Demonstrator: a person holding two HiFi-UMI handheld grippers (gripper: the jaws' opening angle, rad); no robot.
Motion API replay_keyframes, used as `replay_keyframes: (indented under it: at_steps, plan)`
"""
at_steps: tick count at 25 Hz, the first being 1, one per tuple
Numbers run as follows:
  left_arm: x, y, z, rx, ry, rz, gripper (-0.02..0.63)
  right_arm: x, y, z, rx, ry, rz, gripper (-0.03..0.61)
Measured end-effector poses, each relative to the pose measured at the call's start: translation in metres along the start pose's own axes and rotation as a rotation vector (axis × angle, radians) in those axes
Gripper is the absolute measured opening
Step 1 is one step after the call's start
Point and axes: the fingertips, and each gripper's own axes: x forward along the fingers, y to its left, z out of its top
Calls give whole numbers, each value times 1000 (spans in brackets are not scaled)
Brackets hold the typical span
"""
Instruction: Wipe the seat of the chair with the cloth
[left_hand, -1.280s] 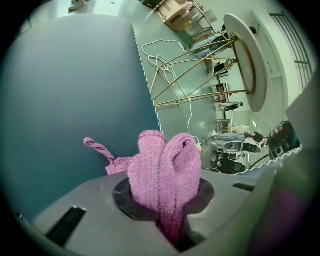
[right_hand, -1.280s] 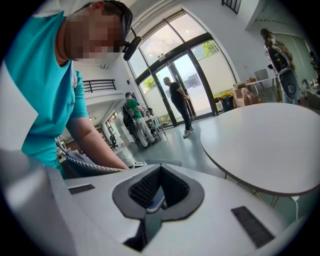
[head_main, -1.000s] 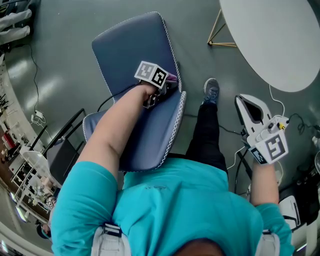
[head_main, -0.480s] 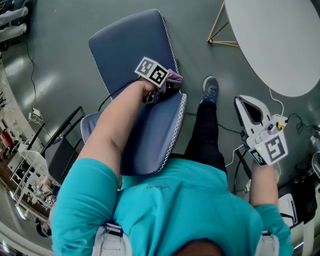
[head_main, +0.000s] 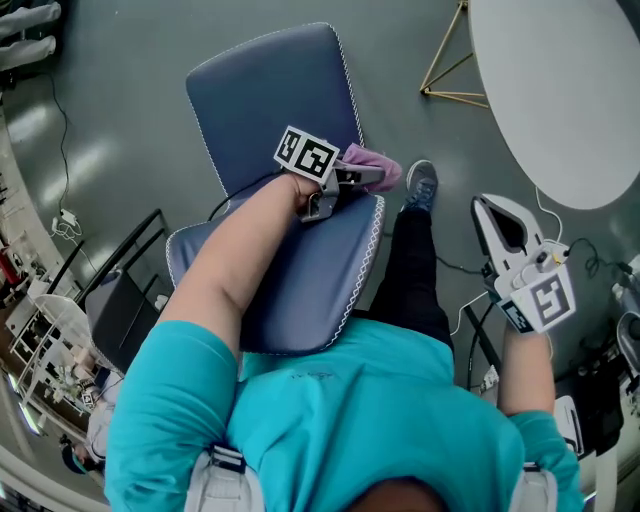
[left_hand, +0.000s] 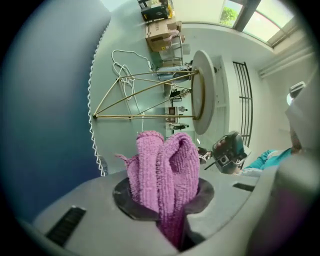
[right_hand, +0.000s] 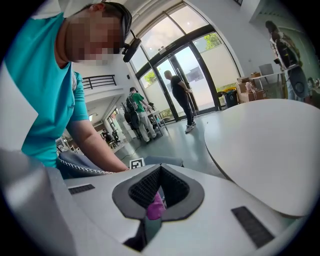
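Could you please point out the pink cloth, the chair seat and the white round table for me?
pink cloth (left_hand: 165, 175), left gripper view, on its folded middle.
chair seat (head_main: 320, 270), head view, on the bare blue cushion beside the arm.
white round table (head_main: 560, 90), head view, on the middle of its top.

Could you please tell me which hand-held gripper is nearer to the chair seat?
Left. The left hand-held gripper, clamping the cloth, is at the rear right corner of the chair seat; the right hand-held gripper is well off to the right, beyond the person's leg.
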Motion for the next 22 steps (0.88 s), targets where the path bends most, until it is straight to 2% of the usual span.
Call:
replay_keyframes:
  at_steps: [2,5,11,15,18,22]
  plan:
    - [-20,-18,-6,-3,-18,-16,64,2,4,8,-5,-5,3,-2]
    - [-59,-44,-10,1,-47,9,64,8,16,26,-21,-11,18,-2]
    - [-151,-88,-12,27,-178,143,64,21,55,65,23,-41,44,-2]
    - [-217,-133,-23,57,-330,176,64,25,91,90,75,-60,53,-2]
    - [-269,-166,-27,106,-471,145,64,38,117,117,36,-66,62,-2]
    - [-331,-203,-55,188,-601,99,64,50,157,148,14,-93,51,-2]
